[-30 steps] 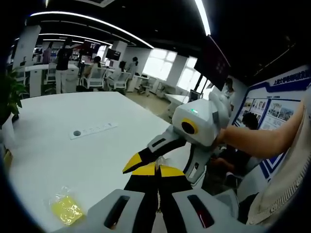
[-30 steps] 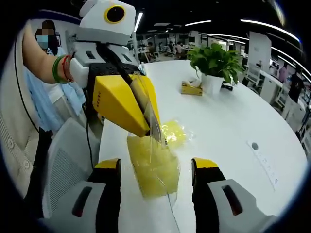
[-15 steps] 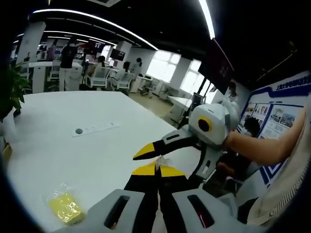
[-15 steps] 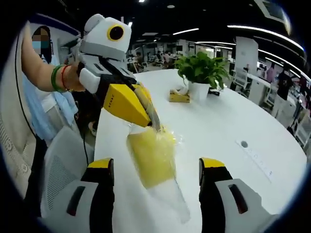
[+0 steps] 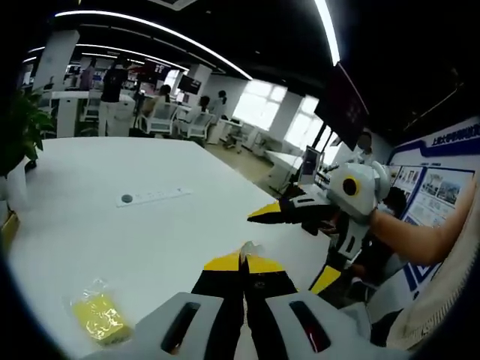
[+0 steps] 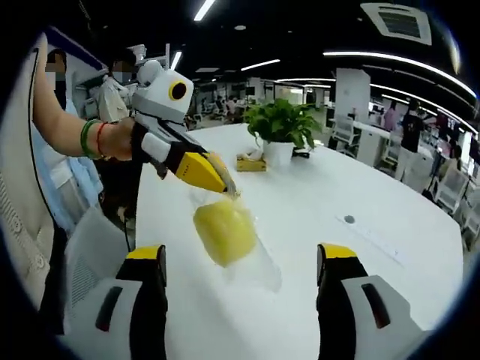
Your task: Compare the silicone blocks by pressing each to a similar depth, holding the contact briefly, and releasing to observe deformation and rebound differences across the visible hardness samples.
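White counter (image 5: 112, 232) spreads wide in an open office with ceiling light strips. Left hand-held gripper (image 6: 225, 185) is clenched on the top edge of a clear bag holding a yellow block (image 6: 223, 230), dangling above the counter. Right hand-held gripper (image 6: 240, 262) sits released, jaws wide apart. Another bagged yellow block (image 5: 97, 318) lies on the counter; a potted plant (image 6: 281, 131) stands farther off.

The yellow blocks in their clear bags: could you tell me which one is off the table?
The bagged block hanging from the left gripper, pinched at the bag's top edge. The other bagged block lies flat on the table.
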Action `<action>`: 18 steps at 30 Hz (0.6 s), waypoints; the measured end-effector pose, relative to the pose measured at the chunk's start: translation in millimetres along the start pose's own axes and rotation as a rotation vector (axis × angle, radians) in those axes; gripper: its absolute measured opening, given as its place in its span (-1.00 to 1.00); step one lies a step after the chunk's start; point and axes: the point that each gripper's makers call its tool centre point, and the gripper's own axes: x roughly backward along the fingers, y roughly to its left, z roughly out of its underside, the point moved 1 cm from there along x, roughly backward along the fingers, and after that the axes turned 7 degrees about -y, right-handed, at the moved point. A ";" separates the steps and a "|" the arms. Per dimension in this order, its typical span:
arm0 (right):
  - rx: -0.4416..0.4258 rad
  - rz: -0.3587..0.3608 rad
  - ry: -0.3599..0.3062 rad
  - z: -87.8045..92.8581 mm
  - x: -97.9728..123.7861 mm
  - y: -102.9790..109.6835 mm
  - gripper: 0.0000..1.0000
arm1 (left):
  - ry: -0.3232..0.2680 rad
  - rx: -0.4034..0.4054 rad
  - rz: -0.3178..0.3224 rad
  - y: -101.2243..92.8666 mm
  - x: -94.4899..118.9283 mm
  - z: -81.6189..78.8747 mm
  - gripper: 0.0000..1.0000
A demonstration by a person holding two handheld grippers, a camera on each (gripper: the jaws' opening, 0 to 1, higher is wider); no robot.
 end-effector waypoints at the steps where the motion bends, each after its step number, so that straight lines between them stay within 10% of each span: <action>1: -0.005 0.009 -0.007 -0.3 3.3 0.0 0.58 | 0.000 -0.002 -0.004 1.1 -0.8 1.1 -1.00; 18: -0.100 0.177 -0.058 21.5 62.3 -1.5 0.78 | -0.010 0.083 -0.033 18.0 -22.7 20.4 -1.00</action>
